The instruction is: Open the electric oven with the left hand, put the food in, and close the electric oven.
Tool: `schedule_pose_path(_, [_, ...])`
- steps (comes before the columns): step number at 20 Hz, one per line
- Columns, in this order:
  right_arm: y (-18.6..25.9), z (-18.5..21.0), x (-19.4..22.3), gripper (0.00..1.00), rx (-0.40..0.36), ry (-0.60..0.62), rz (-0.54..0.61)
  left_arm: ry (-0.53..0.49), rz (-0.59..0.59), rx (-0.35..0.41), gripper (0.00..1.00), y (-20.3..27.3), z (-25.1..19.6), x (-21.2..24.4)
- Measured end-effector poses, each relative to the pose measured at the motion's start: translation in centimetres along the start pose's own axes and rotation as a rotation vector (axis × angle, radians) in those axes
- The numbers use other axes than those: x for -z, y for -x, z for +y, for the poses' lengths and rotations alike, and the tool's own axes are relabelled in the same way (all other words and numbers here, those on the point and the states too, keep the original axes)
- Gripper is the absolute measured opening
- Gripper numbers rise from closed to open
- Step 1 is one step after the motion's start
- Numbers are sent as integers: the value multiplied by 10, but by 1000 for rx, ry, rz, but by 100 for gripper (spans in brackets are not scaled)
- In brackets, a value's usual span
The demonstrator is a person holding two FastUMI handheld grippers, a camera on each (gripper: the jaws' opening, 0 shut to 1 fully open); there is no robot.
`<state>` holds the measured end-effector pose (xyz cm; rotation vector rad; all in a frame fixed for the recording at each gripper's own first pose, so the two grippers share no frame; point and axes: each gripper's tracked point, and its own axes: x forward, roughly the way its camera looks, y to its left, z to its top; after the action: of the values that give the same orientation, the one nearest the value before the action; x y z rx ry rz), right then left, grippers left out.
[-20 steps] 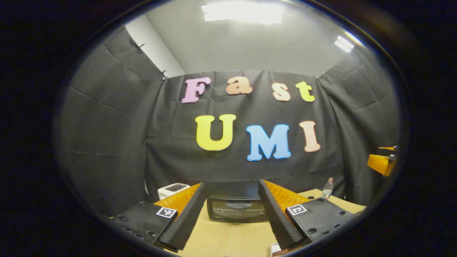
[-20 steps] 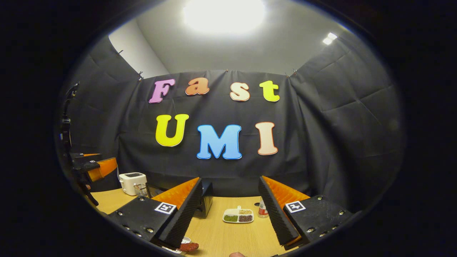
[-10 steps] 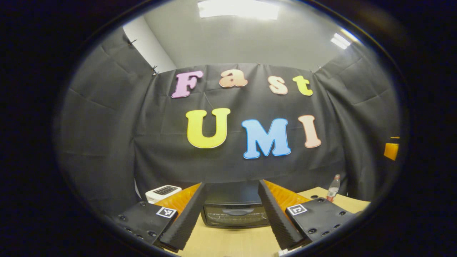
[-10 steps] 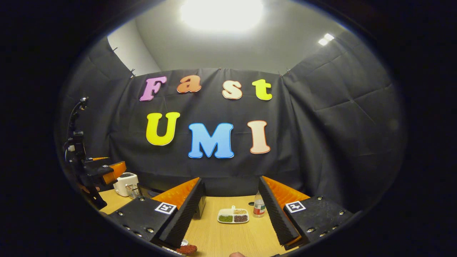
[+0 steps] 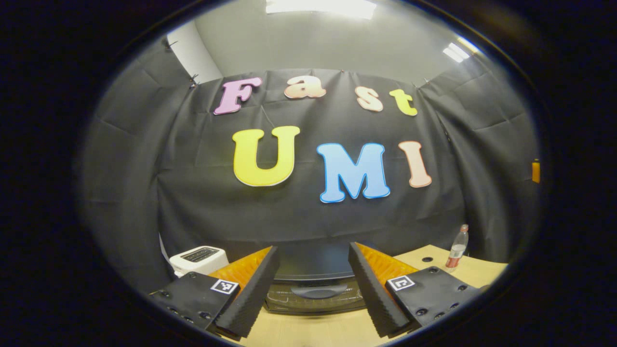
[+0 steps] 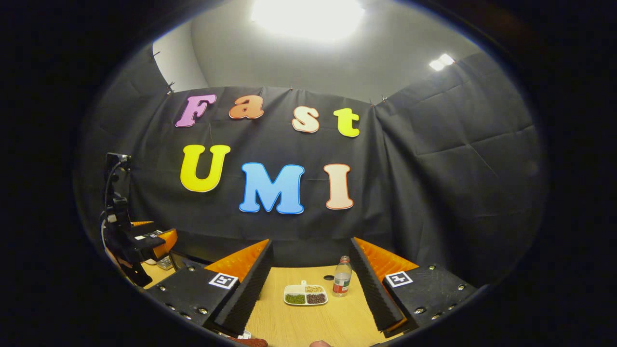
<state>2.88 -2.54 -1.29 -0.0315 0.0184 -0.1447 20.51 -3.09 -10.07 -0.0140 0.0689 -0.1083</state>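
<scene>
The black electric oven (image 5: pixel 313 289) stands on the wooden table straight ahead in the left gripper view, its door shut and its curved handle (image 5: pixel 315 290) facing me. My left gripper (image 5: pixel 312 250) is open and empty, with the oven framed between its fingers a short way off. My right gripper (image 6: pixel 311 243) is also open and empty above the table. At the bottom edge of the right gripper view lies a reddish-brown piece of food (image 6: pixel 250 342), mostly cut off. The left gripper's body (image 6: pixel 149 239) shows far left in that view.
A white toaster (image 5: pixel 200 258) sits left of the oven. A plastic bottle (image 5: pixel 456 248) stands to the oven's right, seen also as the bottle (image 6: pixel 342 282) beside a white divided dish (image 6: pixel 305 295) of grains. The wooden tabletop (image 6: pixel 308 323) stretches ahead of the right gripper.
My left gripper has moved closer to the oven, which now looks larger and lower between its fingers. The right gripper view has turned right, so the dish and bottle sit more centrally.
</scene>
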Motion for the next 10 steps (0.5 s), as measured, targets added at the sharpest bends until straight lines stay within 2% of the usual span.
schedule_pose_path(2, [-2,1,0,95,21,10,0,0,24,16,100,-17,-2,18])
schedule_pose_path(3, [-4,1,1,95,30,17,3,3,35,23,97,-25,-4,26])
schedule_pose_path(4, [-5,1,3,95,39,24,8,4,45,30,100,-33,-7,35])
schedule_pose_path(6, [-6,2,7,95,55,31,27,-4,65,38,96,-49,-10,51])
schedule_pose_path(10, [-7,4,8,95,74,62,45,-36,95,51,100,-77,-19,82])
